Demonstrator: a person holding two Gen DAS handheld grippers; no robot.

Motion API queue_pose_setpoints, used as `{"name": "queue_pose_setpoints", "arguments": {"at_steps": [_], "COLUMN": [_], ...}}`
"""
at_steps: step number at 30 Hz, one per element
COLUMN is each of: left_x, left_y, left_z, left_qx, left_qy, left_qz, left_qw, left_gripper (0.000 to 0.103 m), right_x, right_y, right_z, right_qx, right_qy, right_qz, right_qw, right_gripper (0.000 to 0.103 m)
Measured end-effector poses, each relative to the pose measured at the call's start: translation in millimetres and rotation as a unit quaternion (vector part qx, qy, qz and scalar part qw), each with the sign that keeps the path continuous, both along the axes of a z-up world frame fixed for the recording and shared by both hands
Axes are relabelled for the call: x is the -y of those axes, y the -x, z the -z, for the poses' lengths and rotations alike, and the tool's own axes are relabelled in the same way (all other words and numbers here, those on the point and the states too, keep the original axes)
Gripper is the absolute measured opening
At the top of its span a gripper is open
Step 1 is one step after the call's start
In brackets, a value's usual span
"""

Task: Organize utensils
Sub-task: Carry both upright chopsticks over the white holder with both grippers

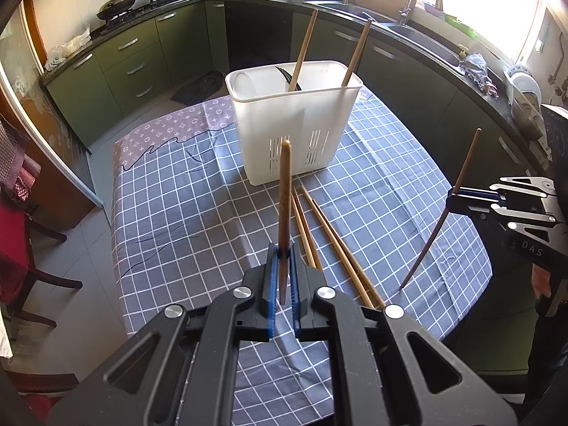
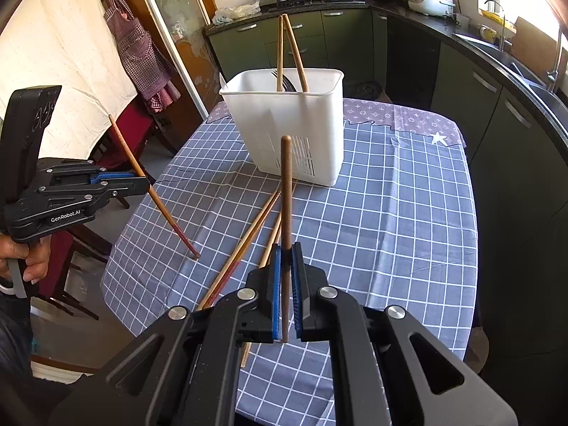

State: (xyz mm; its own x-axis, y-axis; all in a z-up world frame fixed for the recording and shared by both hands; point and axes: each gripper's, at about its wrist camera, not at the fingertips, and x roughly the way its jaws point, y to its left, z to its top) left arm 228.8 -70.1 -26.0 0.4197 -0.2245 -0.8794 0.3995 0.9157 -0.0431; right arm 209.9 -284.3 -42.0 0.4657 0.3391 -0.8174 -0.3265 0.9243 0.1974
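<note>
While both of your grippers pinch a chopstick apiece, the white utensil caddy (image 1: pixel 291 124) stands at the upper centre of each frame, on the far part of the checked tablecloth (image 1: pixel 184 220). Your left gripper (image 1: pixel 283 273) has its blue pads shut on a brown chopstick (image 1: pixel 284 213) that stands nearly upright, its tip below the caddy's rim in the picture. Your right gripper (image 2: pixel 287 277) is clamped on a darker chopstick (image 2: pixel 286 206), likewise upright. Four loose chopsticks (image 2: pixel 248 241) lie crossed on the cloth between the grippers and the caddy. Two chopsticks (image 2: pixel 287 53) and dark utensils already lean inside the caddy. Bare cloth lies open right of the caddy in the right wrist view; the table's left edge drops toward chairs (image 2: pixel 71 255).
</note>
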Motion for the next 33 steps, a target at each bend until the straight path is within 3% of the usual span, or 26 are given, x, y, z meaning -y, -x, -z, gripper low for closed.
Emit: {"name": "queue_pose_setpoints", "arguments": {"at_steps": [10,17,22,28,33], "left_x": [-0.2,2.9,4.6,12.6,26.3], "left_y": [-1.4,-4.9,-14.0,-31.9,-56.4], "left_z": [-8.5,-45.4,-93.9,-151.6,-164.5], "left_qx": [0.006,0.027,0.070,0.141,0.180], "left_qy": [0.001,0.021,0.046,0.084,0.085], "left_qz": [0.001,0.006,0.003,-0.008,-0.019], "left_qw": [1.0000,0.9994,0.9965,0.9864,0.9798], "left_gripper": [0.006,0.006,0.006,0.006,0.006], "right_x": [0.4,8.7,18.6,34.8,43.9], "right_y": [-0.7,-8.8,-25.1,-59.2,-94.5], "right_z": [-9.5,-57.9,-114.2,-162.9,-177.7], "right_qx": [0.012,0.056,0.102,0.139,0.157], "right_qy": [-0.007,-0.020,-0.030,-0.062,-0.081], "right_qz": [0.000,0.010,0.021,0.045,0.060], "right_qw": [1.000,0.998,0.994,0.987,0.982], "right_gripper": [0.007,0.007,0.007,0.007,0.007]}}
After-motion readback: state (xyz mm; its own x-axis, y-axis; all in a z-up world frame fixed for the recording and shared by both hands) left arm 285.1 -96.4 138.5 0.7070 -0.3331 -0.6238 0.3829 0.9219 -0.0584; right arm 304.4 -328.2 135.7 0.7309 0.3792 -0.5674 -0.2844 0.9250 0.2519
